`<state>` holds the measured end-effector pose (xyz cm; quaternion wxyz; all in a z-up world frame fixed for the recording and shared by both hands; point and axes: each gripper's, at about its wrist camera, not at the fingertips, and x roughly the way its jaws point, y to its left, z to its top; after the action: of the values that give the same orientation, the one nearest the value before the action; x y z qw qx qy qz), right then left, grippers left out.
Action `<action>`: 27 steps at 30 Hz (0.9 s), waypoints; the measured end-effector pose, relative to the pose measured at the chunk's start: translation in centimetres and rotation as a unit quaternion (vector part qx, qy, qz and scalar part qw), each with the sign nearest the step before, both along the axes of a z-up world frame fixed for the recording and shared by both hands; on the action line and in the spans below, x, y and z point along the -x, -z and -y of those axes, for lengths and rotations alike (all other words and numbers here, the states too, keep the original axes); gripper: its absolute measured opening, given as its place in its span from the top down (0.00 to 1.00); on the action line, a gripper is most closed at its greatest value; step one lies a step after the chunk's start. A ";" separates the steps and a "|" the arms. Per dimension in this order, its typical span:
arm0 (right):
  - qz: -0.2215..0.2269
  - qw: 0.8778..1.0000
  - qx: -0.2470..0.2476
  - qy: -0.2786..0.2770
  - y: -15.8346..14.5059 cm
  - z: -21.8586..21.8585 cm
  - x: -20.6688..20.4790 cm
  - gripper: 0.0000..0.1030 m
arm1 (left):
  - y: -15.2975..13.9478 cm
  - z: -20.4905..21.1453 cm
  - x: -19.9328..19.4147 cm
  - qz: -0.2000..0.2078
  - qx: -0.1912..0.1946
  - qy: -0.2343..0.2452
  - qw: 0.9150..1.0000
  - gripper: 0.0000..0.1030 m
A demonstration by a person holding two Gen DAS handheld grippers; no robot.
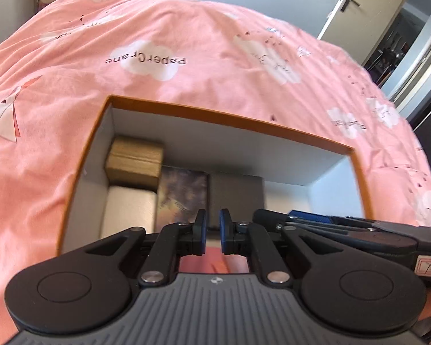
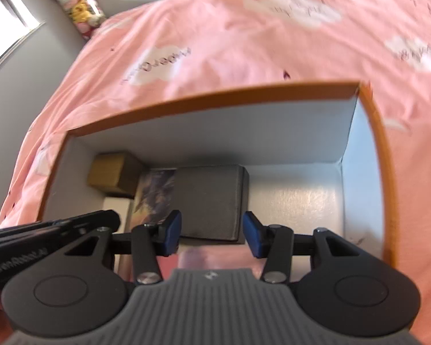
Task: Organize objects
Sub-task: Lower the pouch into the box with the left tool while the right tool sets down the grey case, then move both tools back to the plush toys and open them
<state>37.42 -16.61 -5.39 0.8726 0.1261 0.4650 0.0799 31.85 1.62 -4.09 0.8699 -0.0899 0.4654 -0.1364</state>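
Note:
An orange-rimmed white box (image 1: pixel 230 122) (image 2: pixel 215 96) lies open on the pink bed. Inside it sit a gold-brown carton (image 1: pixel 135 162) (image 2: pixel 113 176), a white box (image 1: pixel 129 211) (image 2: pixel 116 207), a picture-printed box (image 1: pixel 182 197) (image 2: pixel 153 194) and a dark grey box (image 1: pixel 235 192) (image 2: pixel 212 201). My left gripper (image 1: pixel 212 231) hovers over the box's near edge, its jaws nearly closed with nothing between them. My right gripper (image 2: pixel 211 234) is open and empty just above the near end of the dark grey box. The right gripper also shows in the left wrist view (image 1: pixel 330 224).
The pink cloud-print bedcover (image 1: pixel 186 43) (image 2: pixel 244 43) surrounds the box. The right half of the box floor (image 2: pixel 296 207) is bare white. Plush toys (image 2: pixel 77 5) stand at the far wall. A door (image 1: pixel 367 8) stands open at the far right.

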 end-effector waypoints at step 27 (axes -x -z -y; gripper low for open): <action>0.095 0.993 0.065 -0.009 -5.2 2.0 21.4 0.23 | -2.8 -0.8 16.1 0.081 -0.046 0.071 0.993 0.34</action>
<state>16.01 -18.65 -0.20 0.9184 0.0570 0.3855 0.0689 15.72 2.40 -1.33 0.8961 -0.0047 0.4044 -0.1828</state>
